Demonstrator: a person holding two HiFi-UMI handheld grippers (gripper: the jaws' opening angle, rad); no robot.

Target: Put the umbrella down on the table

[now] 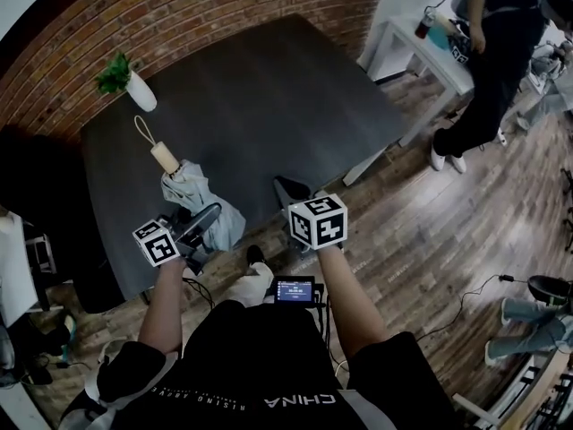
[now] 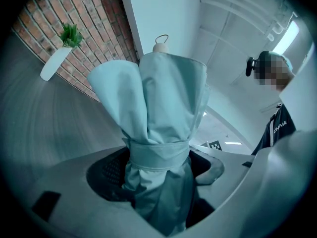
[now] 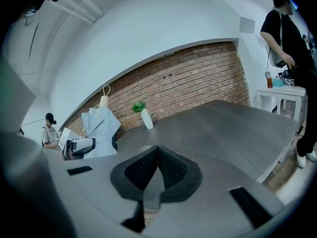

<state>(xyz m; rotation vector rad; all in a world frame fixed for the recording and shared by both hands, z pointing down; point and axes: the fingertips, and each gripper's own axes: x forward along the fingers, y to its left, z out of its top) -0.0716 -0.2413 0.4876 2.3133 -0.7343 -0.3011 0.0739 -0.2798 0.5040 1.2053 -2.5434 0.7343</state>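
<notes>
Pale blue umbrella (image 1: 195, 193), folded, is held at the near edge of the dark table (image 1: 269, 88).

The left gripper (image 2: 158, 180) has its jaws closed on the folded cloth just below the strap that wraps the umbrella. The wooden handle with its cord loop is the upper end and leans toward the far left corner of the table. Whether the lower end touches the table top, I cannot tell. The right gripper (image 3: 154, 177) is just beside the umbrella, also at the near edge; its jaws are pressed together and nothing is between them. A white vase (image 1: 141, 91) with a green plant stands near the far left corner, before the brick wall (image 1: 179, 7). Another person (image 1: 497, 52) stands at a white side table (image 1: 421, 47), well apart from the dark table.
</notes>
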